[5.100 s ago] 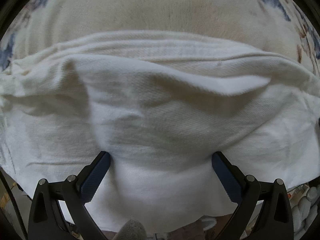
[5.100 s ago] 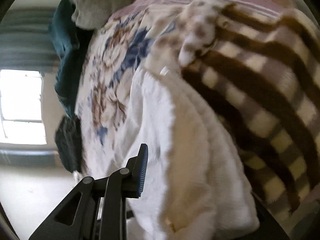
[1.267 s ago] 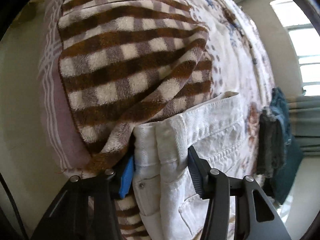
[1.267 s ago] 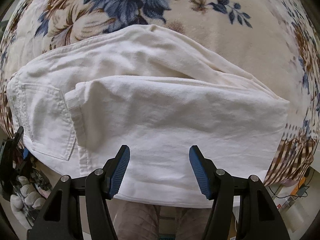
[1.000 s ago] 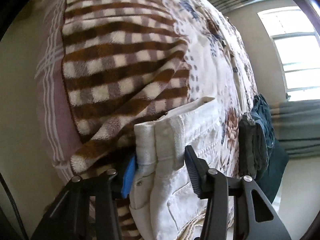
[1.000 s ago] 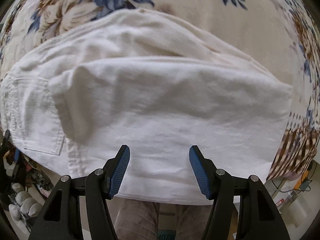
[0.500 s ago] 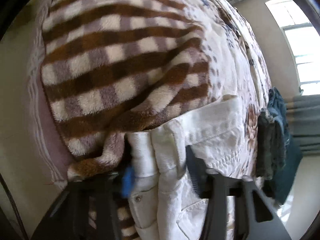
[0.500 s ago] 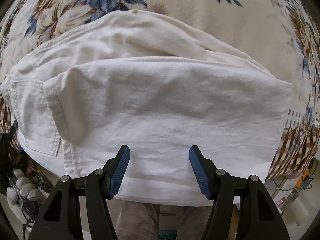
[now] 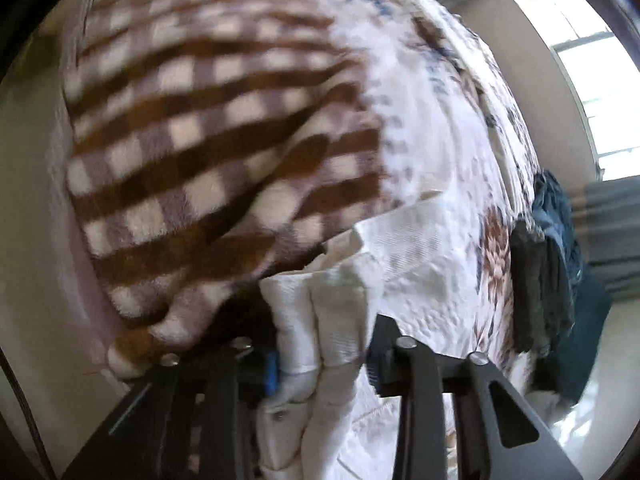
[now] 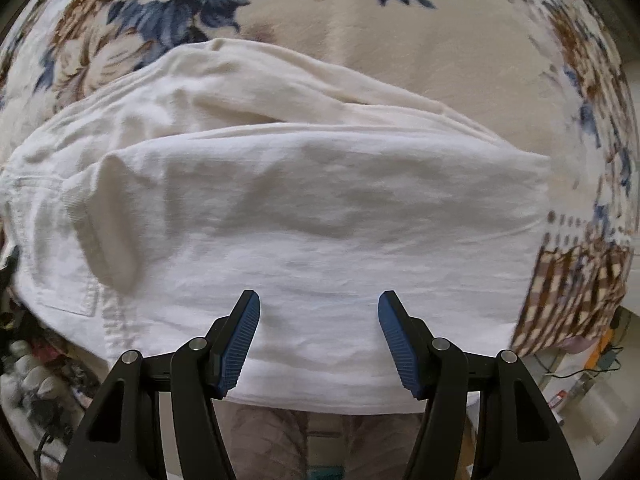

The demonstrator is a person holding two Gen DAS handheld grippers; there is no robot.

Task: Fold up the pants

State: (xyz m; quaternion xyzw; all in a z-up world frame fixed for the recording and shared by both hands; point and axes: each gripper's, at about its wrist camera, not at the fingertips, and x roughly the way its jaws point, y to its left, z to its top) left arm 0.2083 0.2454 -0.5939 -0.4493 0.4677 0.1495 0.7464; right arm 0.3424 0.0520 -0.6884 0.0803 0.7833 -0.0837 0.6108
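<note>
Closing on the bunched waistband, the left gripper (image 9: 322,364) has the white pants (image 10: 304,216) between its jaws at six o'clock — securing that end is the step in hand. Pants lie folded on the floral bedspread (image 10: 400,64). The right gripper (image 10: 319,336) hovers with jaws apart, holding nothing — next, probably pinching the near edge.

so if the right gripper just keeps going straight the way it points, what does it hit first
Most likely the folded white denim pants, lying directly ahead of the open right gripper on the floral bedspread. How far off the cloth is cannot be told.
</note>
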